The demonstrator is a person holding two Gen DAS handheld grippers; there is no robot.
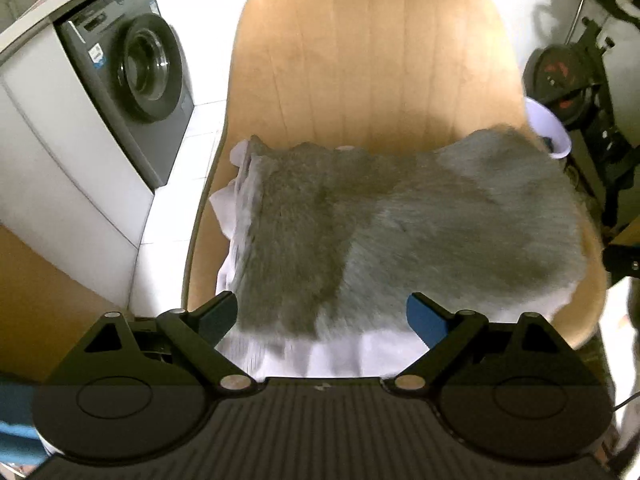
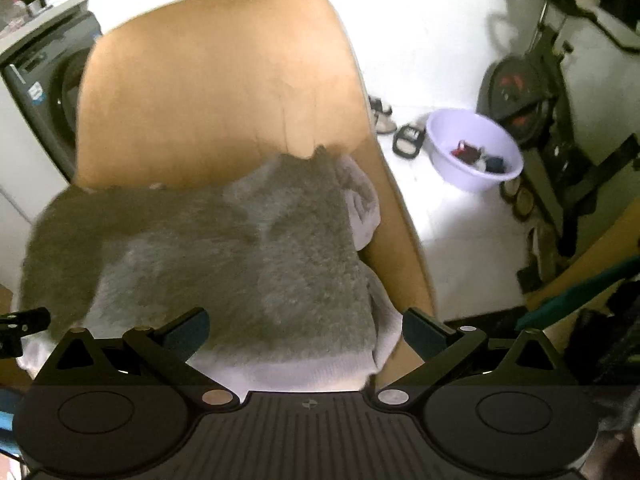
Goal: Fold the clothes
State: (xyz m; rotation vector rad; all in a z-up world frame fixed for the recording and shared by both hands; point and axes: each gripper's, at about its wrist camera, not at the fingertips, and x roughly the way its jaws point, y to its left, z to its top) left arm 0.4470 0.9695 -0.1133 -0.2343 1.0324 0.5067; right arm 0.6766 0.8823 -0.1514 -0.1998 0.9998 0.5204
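Observation:
A grey fluffy garment [image 1: 380, 224] with a white lining lies folded flat on the seat of a tan chair [image 1: 368, 52]. Its white underside shows along the left and near edges. My left gripper [image 1: 322, 318] hovers above the garment's near edge, jaws wide open and holding nothing. In the right wrist view the same garment [image 2: 224, 252] covers the seat, with a white fold at its right side. My right gripper [image 2: 306, 330] hangs over the garment's near right corner, open and empty. The left gripper's tip [image 2: 24, 320] shows at the left edge of that view.
A dark front-loading washing machine [image 1: 136, 76] stands left of the chair. On the white floor to the right are a lavender basin [image 2: 472, 152] with small items, sandals [image 2: 408, 140] and a black exercise bike [image 2: 520, 92]. The chair back [image 2: 220, 80] rises behind the garment.

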